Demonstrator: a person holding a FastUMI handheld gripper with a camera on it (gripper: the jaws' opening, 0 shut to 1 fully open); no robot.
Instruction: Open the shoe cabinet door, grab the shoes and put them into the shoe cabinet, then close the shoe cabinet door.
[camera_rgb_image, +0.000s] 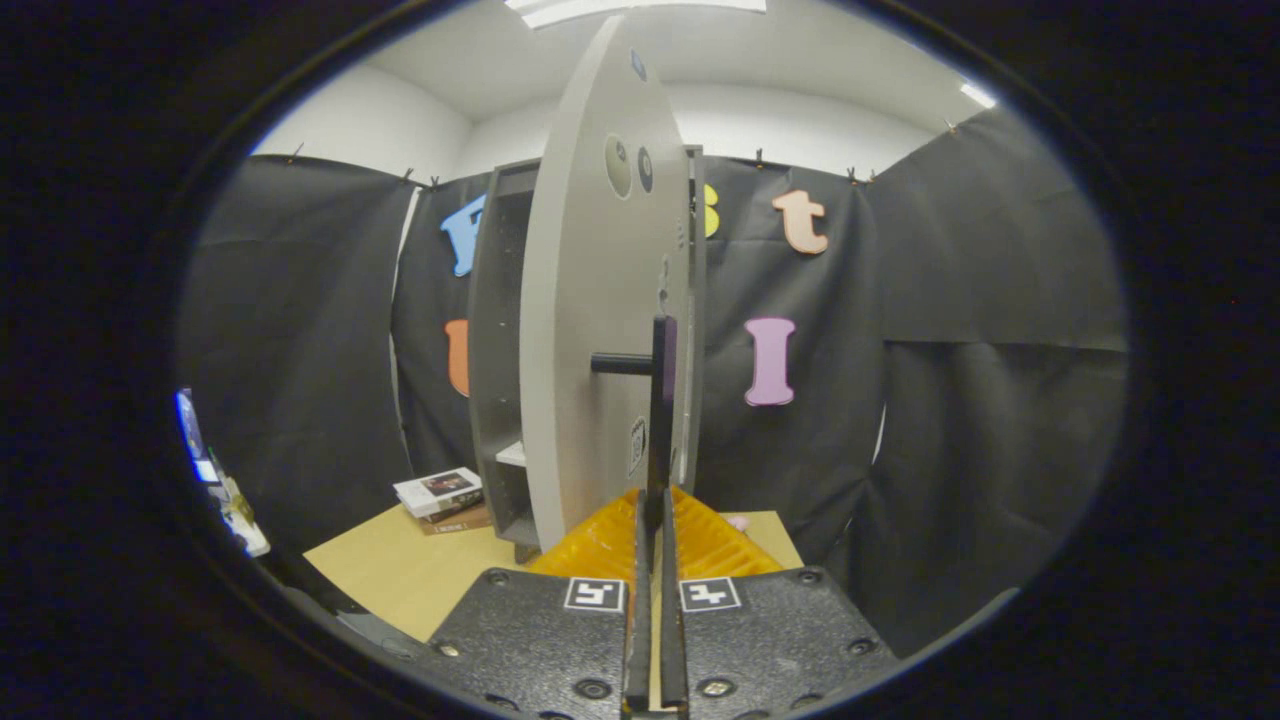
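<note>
While my gripper is clamped on the door handle, I'd swing the cabinet door along its hinge arc, no yanking.

Cabinet door, centre of frame: pale grey, matte, two small round dark marks near its top, a small black-and-white code sticker low down.
Door handle: black bar, with the gripper closed on it.
Shoe cabinet carcass, left of the door: darker grey, with one white shelf edge.
Worktop, lower left: light tan wood.
Stack of books on it: white cover over brown.
Gripper body: black-and-white square markers.
</note>
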